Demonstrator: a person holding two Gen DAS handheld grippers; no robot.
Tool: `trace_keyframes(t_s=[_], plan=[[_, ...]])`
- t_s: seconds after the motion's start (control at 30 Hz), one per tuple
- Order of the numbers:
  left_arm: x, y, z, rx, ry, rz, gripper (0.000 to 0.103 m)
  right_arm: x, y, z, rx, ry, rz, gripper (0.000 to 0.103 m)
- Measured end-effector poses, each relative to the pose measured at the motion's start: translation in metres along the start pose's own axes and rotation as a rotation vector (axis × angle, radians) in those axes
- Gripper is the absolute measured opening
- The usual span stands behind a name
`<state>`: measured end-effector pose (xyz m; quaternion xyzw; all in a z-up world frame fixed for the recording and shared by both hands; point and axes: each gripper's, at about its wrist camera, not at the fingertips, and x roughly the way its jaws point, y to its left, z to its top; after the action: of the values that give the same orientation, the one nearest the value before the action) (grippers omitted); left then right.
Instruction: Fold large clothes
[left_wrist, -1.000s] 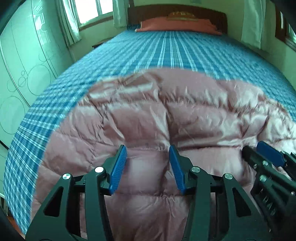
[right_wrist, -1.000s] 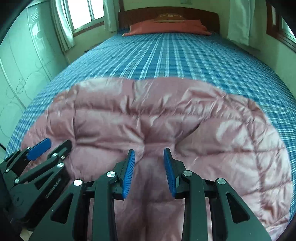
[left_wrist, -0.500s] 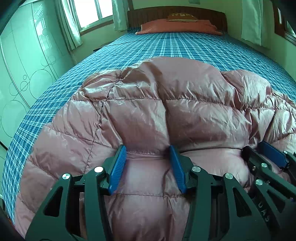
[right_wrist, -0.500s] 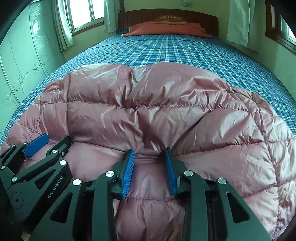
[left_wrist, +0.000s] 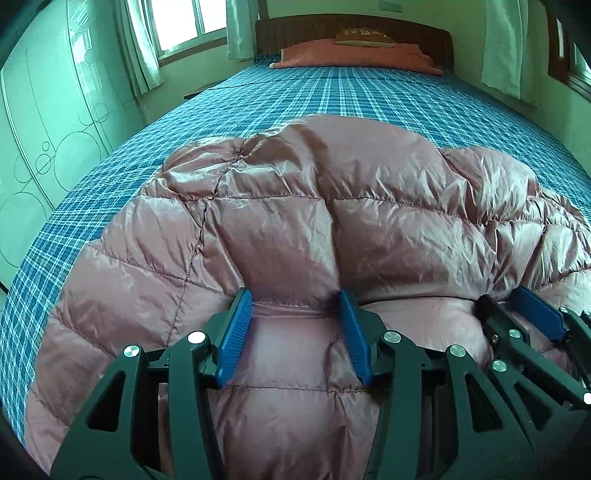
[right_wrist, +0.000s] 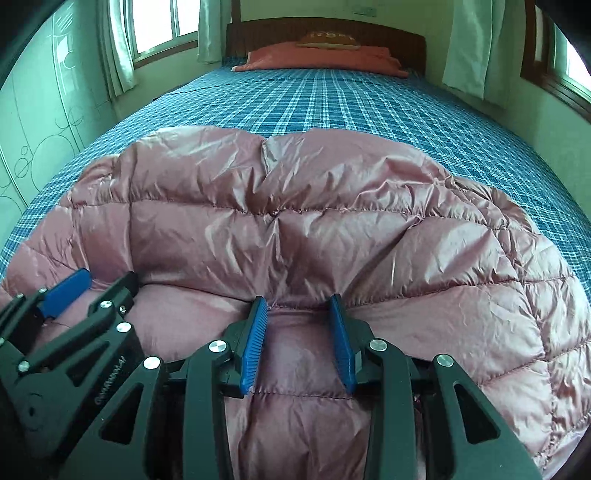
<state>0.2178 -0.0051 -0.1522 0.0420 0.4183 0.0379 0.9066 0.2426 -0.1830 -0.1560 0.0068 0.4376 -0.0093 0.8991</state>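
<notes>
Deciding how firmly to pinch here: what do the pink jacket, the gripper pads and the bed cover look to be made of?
Pink jacket: thin glossy synthetic shell, likely nylon, over puffy fill; sheen, fine crinkles and stitched quilt lines show it. Pads of the left gripper and right gripper: blue, ribbed, matte, probably rubber or soft plastic. Bed cover: matte woven cloth in blue plaid, likely cotton.

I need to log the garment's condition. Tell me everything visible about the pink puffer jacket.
The pink puffer jacket is shiny, quilted in stitched, puffy bands, and wrinkled. It lies bunched on the blue plaid bedsheet, its near edge gathered up. The left gripper and right gripper both pinch that edge.
</notes>
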Motion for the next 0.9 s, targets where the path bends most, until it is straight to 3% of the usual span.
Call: trace_keyframes(t_s=[0.23, 0.4, 0.67, 0.8, 0.9], plan=[[-0.016, 0.018, 0.003, -0.036, 0.025, -0.071, 0.061, -0.001, -0.002, -0.001, 0.001, -0.021, 0.003, 0.036], [-0.043, 0.068, -0.001, -0.145, 0.022, -0.098, 0.069, -0.004, 0.001, -0.006, 0.004, -0.029, 0.002, 0.036], [-0.057, 0.167, -0.031, -0.534, 0.071, -0.194, 0.072, -0.007, 0.004, -0.007, 0.003, -0.036, -0.003, 0.037], [-0.042, 0.196, -0.062, -0.714, 0.136, -0.304, 0.072, -0.008, 0.002, -0.008, 0.005, -0.038, -0.001, 0.037], [-0.03, 0.2, -0.076, -0.788, 0.166, -0.428, 0.072, -0.009, 0.002, -0.008, 0.005, -0.039, -0.001, 0.037]])
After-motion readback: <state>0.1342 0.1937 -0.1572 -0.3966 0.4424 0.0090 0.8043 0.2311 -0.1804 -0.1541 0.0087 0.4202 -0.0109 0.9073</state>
